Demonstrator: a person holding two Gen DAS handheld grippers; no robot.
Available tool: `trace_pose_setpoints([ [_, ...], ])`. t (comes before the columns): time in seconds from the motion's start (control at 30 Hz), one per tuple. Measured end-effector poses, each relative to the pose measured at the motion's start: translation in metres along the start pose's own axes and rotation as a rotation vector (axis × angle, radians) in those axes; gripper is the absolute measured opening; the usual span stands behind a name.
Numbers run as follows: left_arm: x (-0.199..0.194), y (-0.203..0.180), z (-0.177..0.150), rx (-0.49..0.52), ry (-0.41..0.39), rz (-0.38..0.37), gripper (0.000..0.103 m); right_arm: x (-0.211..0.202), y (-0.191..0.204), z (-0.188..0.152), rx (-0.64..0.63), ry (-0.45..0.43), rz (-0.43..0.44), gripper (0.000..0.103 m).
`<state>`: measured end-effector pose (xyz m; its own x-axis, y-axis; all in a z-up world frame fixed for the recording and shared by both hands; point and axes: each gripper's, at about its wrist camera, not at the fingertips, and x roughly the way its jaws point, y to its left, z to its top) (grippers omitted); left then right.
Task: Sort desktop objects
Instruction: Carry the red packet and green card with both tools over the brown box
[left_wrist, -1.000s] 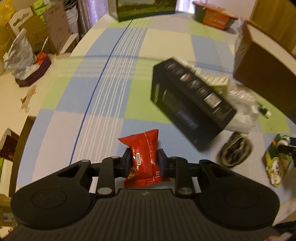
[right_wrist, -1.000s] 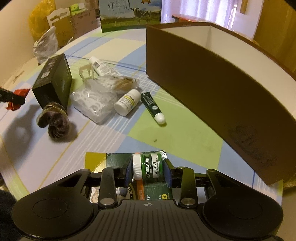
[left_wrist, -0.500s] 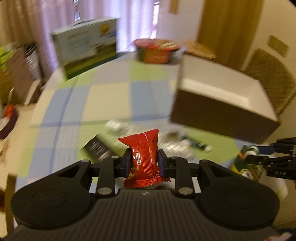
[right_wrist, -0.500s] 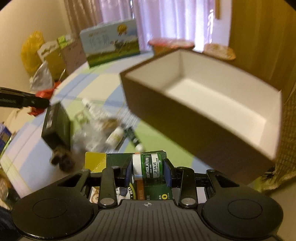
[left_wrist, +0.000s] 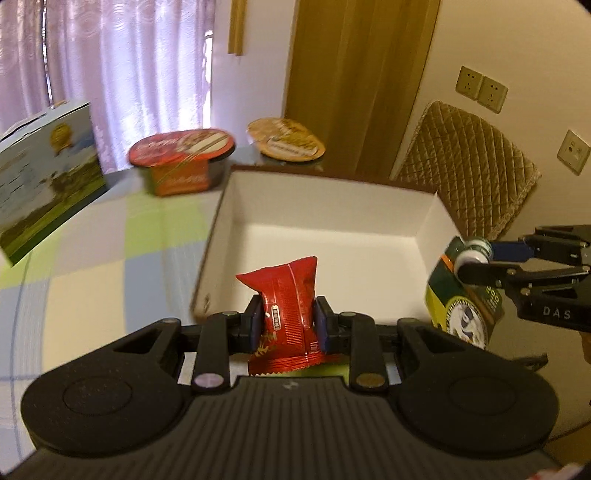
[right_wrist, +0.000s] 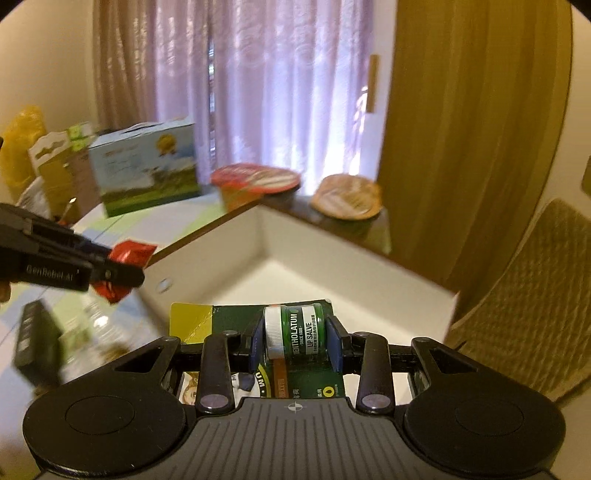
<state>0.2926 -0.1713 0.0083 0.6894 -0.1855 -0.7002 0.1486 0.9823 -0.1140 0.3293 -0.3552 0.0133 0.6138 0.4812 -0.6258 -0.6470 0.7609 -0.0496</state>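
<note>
Best to carry both loads well past the box (left_wrist: 430, 218) rim and lower them close to its white floor before letting go. Left hand-held gripper (left_wrist: 288, 325) clamped on the red packet (left_wrist: 286, 295), over the near rim. Right hand-held gripper (right_wrist: 295, 341) clamped on the carded lip salve (right_wrist: 299, 334), at the right rim.

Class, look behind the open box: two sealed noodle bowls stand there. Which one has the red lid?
The red-lidded bowl stands nearer the milk carton; the other bowl has an orange-brown lid.
</note>
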Motion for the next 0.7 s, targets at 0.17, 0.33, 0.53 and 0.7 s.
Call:
trace_pose_setpoints([
  [0.17, 0.037, -0.014, 0.027, 0.013, 0.008, -0.001, 0.024, 0.029, -0.019, 0.010, 0.000, 0.021, -0.031, 0.032],
  [0.33, 0.071, -0.021, 0.041, 0.013, 0.047, -0.014, 0.024, 0.059, -0.033, 0.010, 0.000, 0.078, -0.044, 0.032],
  [0.53, 0.118, -0.027, 0.045, 0.016, 0.135, -0.003, 0.024, 0.099, -0.044, -0.001, 0.014, 0.185, -0.021, 0.032],
  [0.7, 0.156, -0.029, 0.033, 0.026, 0.237, 0.015, 0.024, 0.124, -0.046, -0.008, 0.007, 0.262, -0.006, 0.032],
])
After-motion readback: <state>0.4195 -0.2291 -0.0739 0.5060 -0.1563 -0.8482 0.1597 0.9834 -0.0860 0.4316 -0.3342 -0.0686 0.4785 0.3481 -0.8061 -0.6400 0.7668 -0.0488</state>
